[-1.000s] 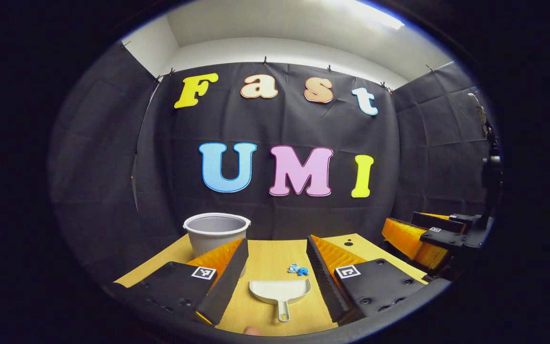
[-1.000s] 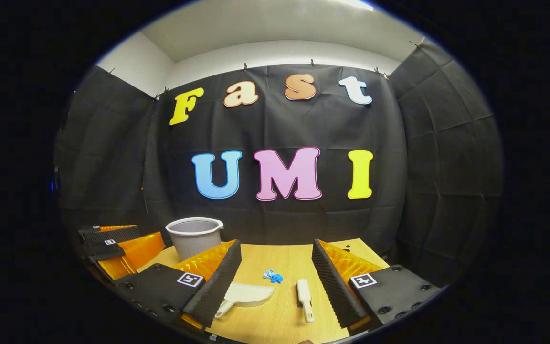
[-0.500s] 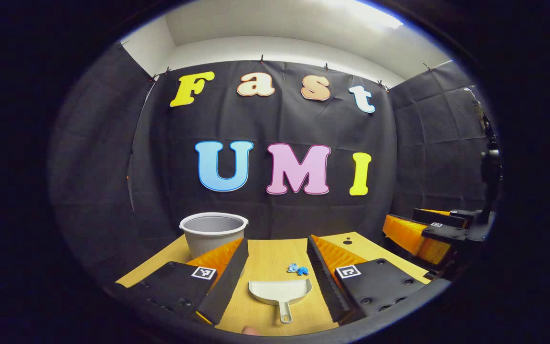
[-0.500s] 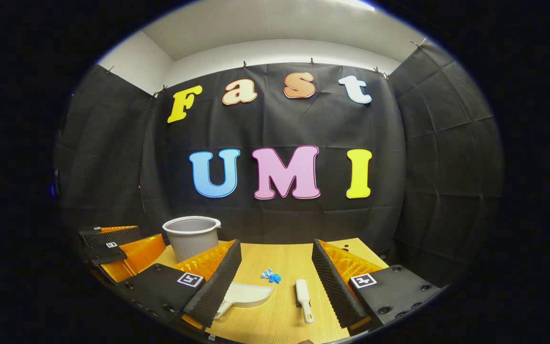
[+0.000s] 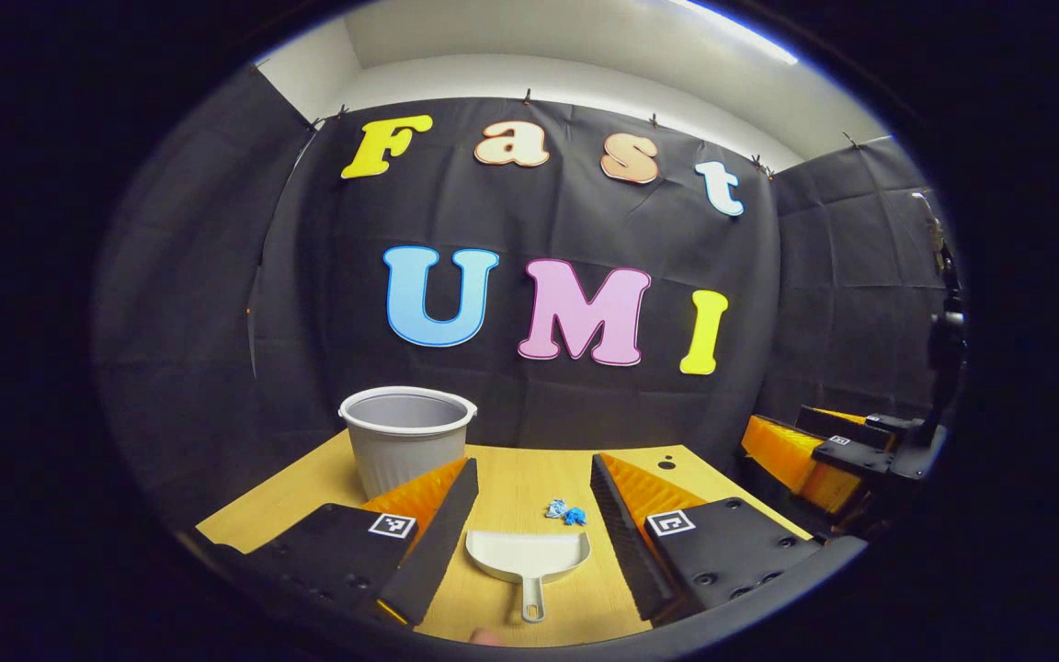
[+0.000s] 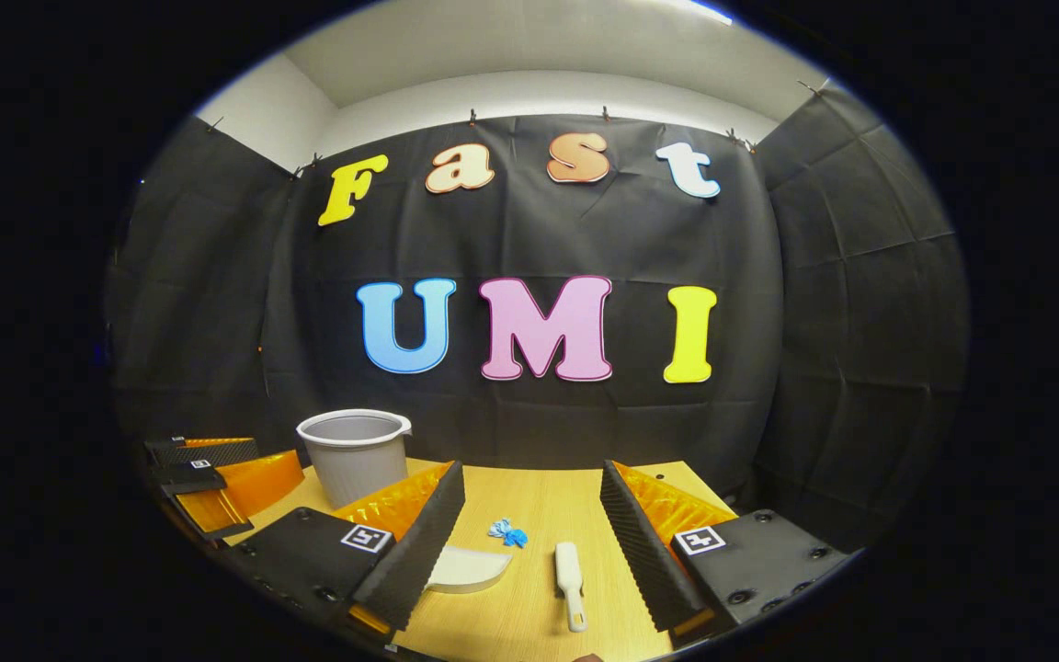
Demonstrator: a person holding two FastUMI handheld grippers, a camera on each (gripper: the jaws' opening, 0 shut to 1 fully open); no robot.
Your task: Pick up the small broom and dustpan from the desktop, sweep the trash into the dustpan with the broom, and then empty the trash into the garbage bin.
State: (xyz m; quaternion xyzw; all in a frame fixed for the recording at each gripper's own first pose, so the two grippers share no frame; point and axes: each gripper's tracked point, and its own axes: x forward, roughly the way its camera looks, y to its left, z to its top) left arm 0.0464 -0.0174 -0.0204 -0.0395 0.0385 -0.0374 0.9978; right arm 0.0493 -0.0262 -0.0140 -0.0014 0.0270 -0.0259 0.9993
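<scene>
Left gripper (image 5: 529,515) is being held w/ fingers spread wide; nothing is being gripped between them. The dustpan (image 5: 528,555) is being seen flat on the desktop (image 5: 309,487), centred between the two fingers, touching neither. It is pale cream/off-white plastic, w/ a shallow scoop mouth facing away from the fingers and a short handle w/ a hang-hole pointing back toward the camera. The trash (image 5: 565,512), a small crumpled blue-and-white wad, is lying just beyond the pan's far edge, nearer the right finger, apart from the pan. The garbage bin (image 5: 406,437), a grey ribbed bucket w/ a white rim, is standing upright beyond the left finger's tip.

Right gripper (image 6: 531,524) is likewise being held wide open, w/ nothing clasped. The broom (image 6: 569,581) is being seen between its fingers, closer to the right one: a small cream-white piece, lying lengthwise along the fingers, thinner end toward the camera; bristles cannot be made out. In this view the dustpan is partly hidden behind the left finger, and the trash is lying past it, mid-gap. The bin is standing beyond the left finger. Each gripper is also being caught at the edge of the other's view.
</scene>
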